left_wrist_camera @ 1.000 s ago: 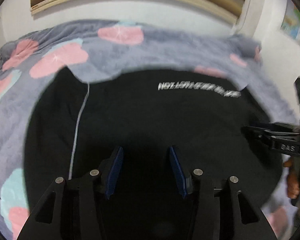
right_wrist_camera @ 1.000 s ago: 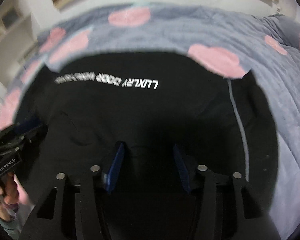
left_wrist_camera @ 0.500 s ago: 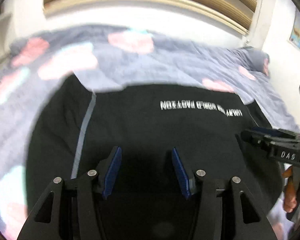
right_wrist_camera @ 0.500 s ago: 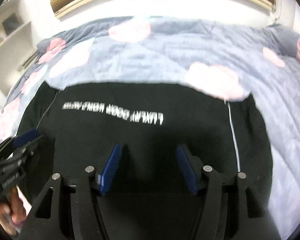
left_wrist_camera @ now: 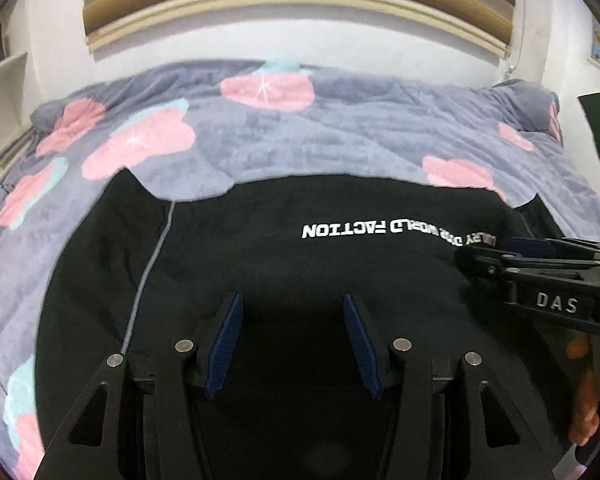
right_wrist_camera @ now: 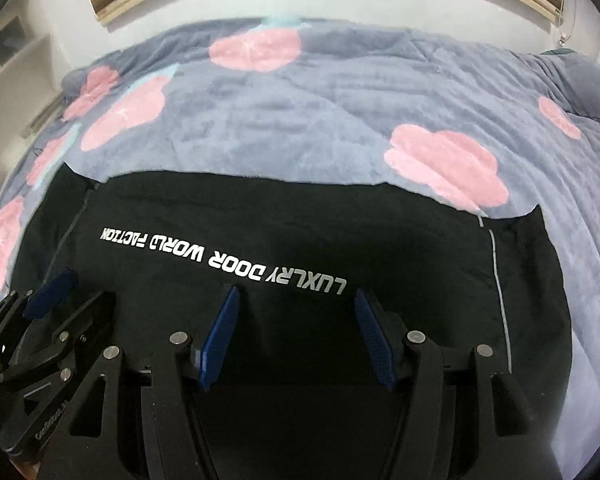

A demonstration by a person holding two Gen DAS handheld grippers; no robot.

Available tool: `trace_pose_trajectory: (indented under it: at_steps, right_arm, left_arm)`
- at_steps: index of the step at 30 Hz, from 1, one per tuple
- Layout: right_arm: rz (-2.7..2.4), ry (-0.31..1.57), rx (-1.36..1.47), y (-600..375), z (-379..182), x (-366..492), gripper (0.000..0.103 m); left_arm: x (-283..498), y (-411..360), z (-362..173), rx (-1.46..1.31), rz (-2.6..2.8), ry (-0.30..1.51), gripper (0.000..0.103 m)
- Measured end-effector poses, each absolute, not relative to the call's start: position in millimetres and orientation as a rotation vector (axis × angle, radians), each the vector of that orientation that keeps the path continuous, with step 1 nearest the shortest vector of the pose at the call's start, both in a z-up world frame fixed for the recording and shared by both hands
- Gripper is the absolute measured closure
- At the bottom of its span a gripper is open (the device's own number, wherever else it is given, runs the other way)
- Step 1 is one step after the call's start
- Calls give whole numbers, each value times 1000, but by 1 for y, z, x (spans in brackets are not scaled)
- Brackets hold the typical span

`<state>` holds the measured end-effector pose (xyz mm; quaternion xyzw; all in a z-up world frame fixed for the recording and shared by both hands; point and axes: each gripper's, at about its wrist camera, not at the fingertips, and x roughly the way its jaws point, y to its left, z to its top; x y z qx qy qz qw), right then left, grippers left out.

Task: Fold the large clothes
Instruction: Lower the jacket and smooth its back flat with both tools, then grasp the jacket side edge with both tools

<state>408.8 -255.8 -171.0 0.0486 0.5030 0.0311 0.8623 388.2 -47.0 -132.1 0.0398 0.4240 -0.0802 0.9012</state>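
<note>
Both grippers pull back from the garment versus a second ago: more of the bed and the wall behind it now shows in each wrist view. Left gripper (left_wrist_camera: 290, 340) is released with nothing between its pads; right gripper (right_wrist_camera: 296, 336) has just been opening, also with nothing in it, and both hover over the near part of the black garment (left_wrist_camera: 300, 272). Garment lies flat on the bed (left_wrist_camera: 260, 140), lettering facing up, so it looks like a fold was just laid down and the next edge isn't grabbed yet.
</note>
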Motion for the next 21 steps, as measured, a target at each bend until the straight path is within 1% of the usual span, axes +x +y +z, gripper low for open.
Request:
trace_pose_trajectory:
  at_steps: [1,3,5,9,12,16,21]
  right_arm:
    - [61,1069,97,-255,-175,411,40]
    - [57,1094,101,-259,-182,416,40]
    - [57,1102,126,-263,-183,415,40]
    - [96,1074,160,-271,-167,394,40]
    - [155,1053,179,-274,-150,361,40]
    - [190,1032,96,-261,-136,310,40]
    - [213,1083,59,-243,-150,274,40]
  left_arm:
    - [395,-46,-139,74,-165,916,46]
    - [403,-45,-147,64,-158,958,39]
    - [410,-43,-152,52,-160,993,38]
    - [403,-35,-141,40,-203,979,38]
    - [375,-18,-126,0,-252,962,37]
    - [317,4,-111,22,-290,909,37]
    - [281,17,-113,28,-284,910,37]
